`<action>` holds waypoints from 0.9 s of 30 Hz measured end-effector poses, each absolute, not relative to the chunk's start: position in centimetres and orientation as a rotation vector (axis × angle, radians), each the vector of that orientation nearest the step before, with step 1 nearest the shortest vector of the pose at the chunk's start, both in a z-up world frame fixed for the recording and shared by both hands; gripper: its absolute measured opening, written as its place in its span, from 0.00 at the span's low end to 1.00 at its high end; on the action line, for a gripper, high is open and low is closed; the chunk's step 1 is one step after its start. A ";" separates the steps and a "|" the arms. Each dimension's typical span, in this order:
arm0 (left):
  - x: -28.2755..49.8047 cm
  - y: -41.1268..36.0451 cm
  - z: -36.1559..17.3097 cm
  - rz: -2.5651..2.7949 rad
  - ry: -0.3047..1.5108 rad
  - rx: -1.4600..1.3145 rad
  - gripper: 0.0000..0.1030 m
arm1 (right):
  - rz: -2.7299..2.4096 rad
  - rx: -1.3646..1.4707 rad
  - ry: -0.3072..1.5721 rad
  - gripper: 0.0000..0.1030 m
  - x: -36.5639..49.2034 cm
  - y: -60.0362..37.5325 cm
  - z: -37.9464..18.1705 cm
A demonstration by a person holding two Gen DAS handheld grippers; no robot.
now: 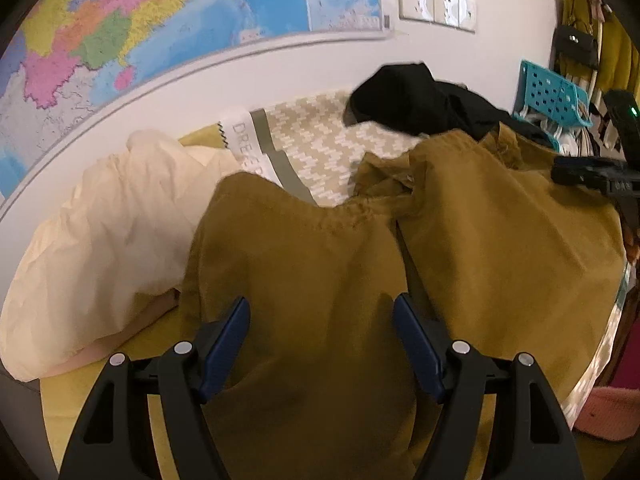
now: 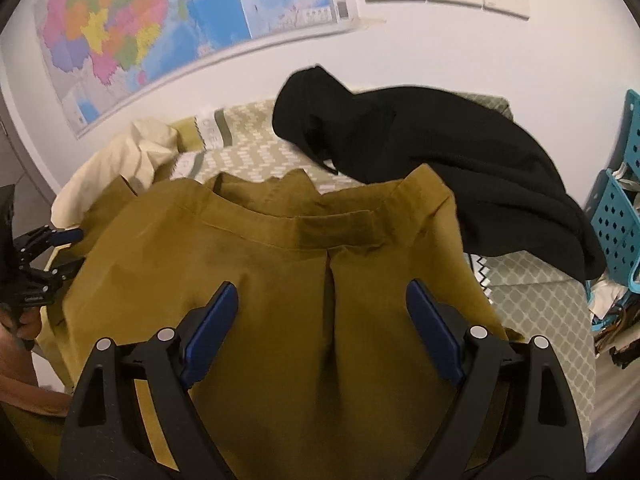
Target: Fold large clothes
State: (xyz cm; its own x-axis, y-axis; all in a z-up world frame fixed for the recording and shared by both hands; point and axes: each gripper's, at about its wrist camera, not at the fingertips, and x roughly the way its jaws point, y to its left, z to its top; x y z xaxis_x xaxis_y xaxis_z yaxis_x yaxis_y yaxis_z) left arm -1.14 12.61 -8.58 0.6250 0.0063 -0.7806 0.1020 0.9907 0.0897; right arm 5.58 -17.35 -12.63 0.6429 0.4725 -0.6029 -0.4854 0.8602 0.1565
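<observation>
A large mustard-brown garment lies spread over the bed, collar toward the wall. My left gripper hovers over its left part, blue pads wide apart, pinching nothing. My right gripper hangs over the back pleat below the collar, jaws just as wide and holding nothing. In the left wrist view the right gripper shows at the right edge of the garment. The right wrist view has the left gripper at the garment's left side, a hand behind it.
A black garment lies heaped beyond the collar. A cream cloth is bunched at the left. The patterned bed cover runs to the wall with its map. A blue perforated basket stands at the right.
</observation>
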 end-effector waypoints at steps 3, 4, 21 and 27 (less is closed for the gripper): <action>-0.9 11.9 -9.7 -0.078 0.935 0.180 0.72 | 0.538 -0.048 0.717 0.83 6.8 -16.7 -13.4; -0.8 11.8 -9.9 -0.080 0.940 0.188 0.72 | 0.535 -0.051 0.727 0.83 7.1 -16.5 -13.6; 0.8 12.7 -7.8 -0.021 0.847 0.132 0.05 | 0.496 -0.037 0.499 0.04 6.5 -17.2 -7.2; 2.8 13.1 -8.3 0.049 0.844 0.095 0.06 | 0.429 -0.128 0.505 0.05 9.8 -14.9 -7.7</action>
State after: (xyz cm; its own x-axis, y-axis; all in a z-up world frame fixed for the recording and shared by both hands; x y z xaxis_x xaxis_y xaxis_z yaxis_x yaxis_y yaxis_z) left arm 2.80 13.10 -8.30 0.6637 0.0807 -0.7436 -0.0054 0.9947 0.1031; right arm 9.82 -14.89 -7.66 0.7888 0.3660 -0.4937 -0.4283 0.9035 -0.0145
